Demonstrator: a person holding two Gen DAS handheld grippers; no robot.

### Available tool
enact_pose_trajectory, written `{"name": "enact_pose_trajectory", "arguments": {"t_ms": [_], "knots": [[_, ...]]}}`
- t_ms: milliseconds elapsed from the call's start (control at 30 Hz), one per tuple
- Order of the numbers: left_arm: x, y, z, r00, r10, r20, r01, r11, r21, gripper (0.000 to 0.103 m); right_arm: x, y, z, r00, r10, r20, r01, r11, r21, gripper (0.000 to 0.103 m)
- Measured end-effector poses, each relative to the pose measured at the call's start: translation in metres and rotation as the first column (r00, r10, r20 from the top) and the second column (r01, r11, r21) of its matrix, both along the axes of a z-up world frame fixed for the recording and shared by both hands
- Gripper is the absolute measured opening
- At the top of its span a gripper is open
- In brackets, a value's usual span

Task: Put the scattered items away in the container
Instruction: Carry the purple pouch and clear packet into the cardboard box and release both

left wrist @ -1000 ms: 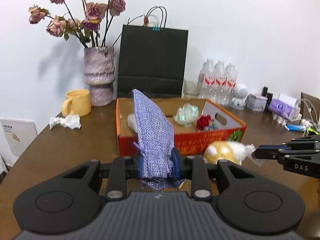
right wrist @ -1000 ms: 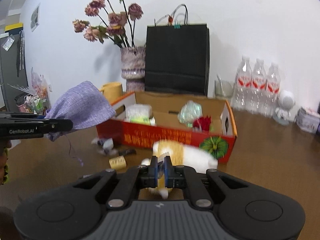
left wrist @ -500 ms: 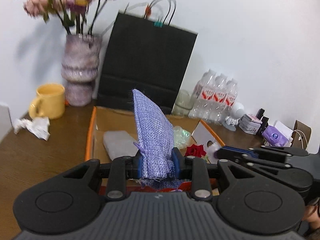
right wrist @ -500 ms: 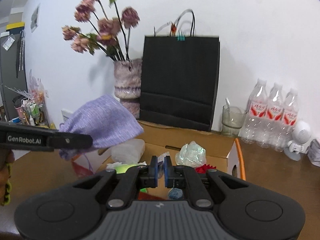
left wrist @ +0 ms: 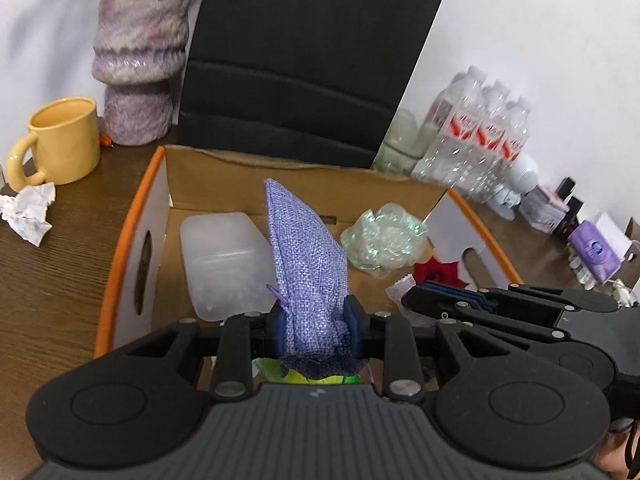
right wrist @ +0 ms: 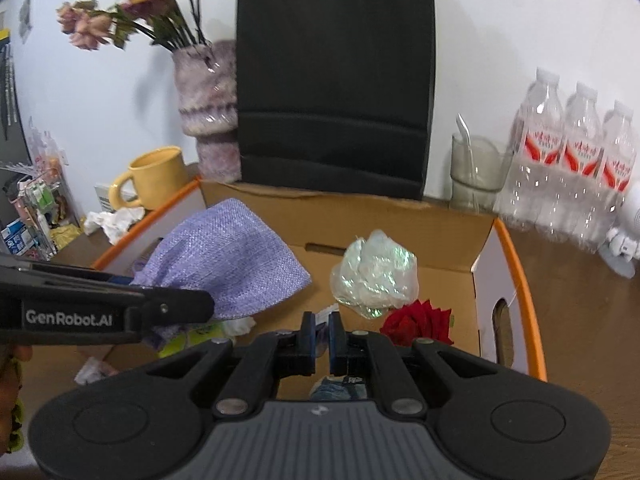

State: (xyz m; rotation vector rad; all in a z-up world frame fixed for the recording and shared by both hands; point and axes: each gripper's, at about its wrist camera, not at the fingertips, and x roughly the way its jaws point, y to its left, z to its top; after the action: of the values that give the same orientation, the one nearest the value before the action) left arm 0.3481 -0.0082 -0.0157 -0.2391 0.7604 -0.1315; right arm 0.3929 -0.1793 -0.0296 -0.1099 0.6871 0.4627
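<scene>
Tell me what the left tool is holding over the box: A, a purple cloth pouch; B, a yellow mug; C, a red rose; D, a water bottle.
A: the purple cloth pouch sits pinched in the left tool above the box.

A plain white wall rises behind the dark wooden table.
</scene>
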Motion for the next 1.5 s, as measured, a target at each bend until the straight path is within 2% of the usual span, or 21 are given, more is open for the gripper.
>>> {"name": "enact_pose_trajectory", "arguments": {"t_ms": [200,300,433,533,633,833,1000,1067,1133,1167,1200,1233,1300,1400,1500], "knots": [[0.011,0.000,-0.009,1.000,0.015,-0.024,-0.015,1.000,0.008,0.034,0.012,-0.001,-0.010,0.999,-0.008,-0.039,0.008,1.000,-0.001,0.006],[0.014,-0.001,-0.010,0.999,0.013,-0.032,-0.012,1.000,0.019,0.040,0.014,0.000,-0.011,0.999,-0.010,-0.050,0.009,1.000,-0.005,0.006],[0.013,0.000,-0.014,0.999,0.016,-0.041,-0.014,0.999,0.049,0.051,0.016,0.000,-0.013,0.997,-0.017,-0.069,0.015,1.000,-0.023,0.015],[0.012,0.006,-0.020,0.998,0.019,-0.057,-0.015,0.998,0.061,0.055,0.013,-0.001,-0.015,0.996,-0.013,-0.092,0.011,1.000,-0.020,0.019],[0.009,0.013,-0.024,0.998,0.026,-0.063,-0.022,0.998,0.061,0.056,0.008,0.000,-0.018,0.993,-0.004,-0.115,0.003,1.000,-0.011,0.022],[0.006,0.020,-0.025,0.998,0.030,-0.063,-0.025,0.997,0.067,0.059,0.001,0.000,-0.021,0.988,-0.020,-0.156,0.026,0.999,0.031,0.022],[0.003,0.023,-0.024,0.998,0.033,-0.062,-0.029,0.998,0.057,0.063,-0.008,0.004,-0.020,0.987,-0.034,-0.160,0.040,0.999,0.032,0.025],[-0.004,0.023,-0.020,0.999,0.023,-0.042,-0.020,0.998,0.062,0.067,-0.012,0.005,-0.015,0.990,-0.037,-0.139,0.040,0.999,0.024,0.035],[-0.014,0.021,-0.011,1.000,-0.001,-0.008,0.002,0.998,0.062,0.075,-0.019,0.003,-0.005,0.994,-0.035,-0.102,0.038,0.999,0.033,0.054],[-0.022,0.021,-0.005,1.000,-0.007,0.026,0.006,0.998,0.060,0.080,-0.025,0.002,0.003,0.997,-0.035,-0.072,0.036,0.999,0.024,0.056],[-0.030,0.021,0.002,0.998,-0.012,0.059,0.008,0.998,0.070,0.092,-0.031,0.001,0.009,0.999,-0.030,-0.043,0.031,0.999,0.019,0.063],[-0.040,0.021,0.008,0.995,-0.016,0.101,0.008,0.997,0.081,0.100,-0.039,-0.001,0.016,1.000,-0.026,-0.011,0.026,1.000,0.018,0.075],[-0.065,0.023,0.021,0.982,-0.023,0.189,0.005,0.996,0.093,0.103,-0.057,-0.008,0.031,0.999,-0.024,0.049,0.023,0.999,0.025,0.090],[-0.096,0.026,0.032,0.966,-0.041,0.256,0.015,0.995,0.100,0.103,-0.090,-0.020,0.049,0.991,-0.020,0.135,0.016,0.999,0.029,0.103],[-0.129,0.032,0.031,0.957,-0.052,0.285,0.020,0.994,0.112,0.103,-0.121,-0.033,0.056,0.984,-0.030,0.176,0.024,0.999,0.035,0.103]]}}
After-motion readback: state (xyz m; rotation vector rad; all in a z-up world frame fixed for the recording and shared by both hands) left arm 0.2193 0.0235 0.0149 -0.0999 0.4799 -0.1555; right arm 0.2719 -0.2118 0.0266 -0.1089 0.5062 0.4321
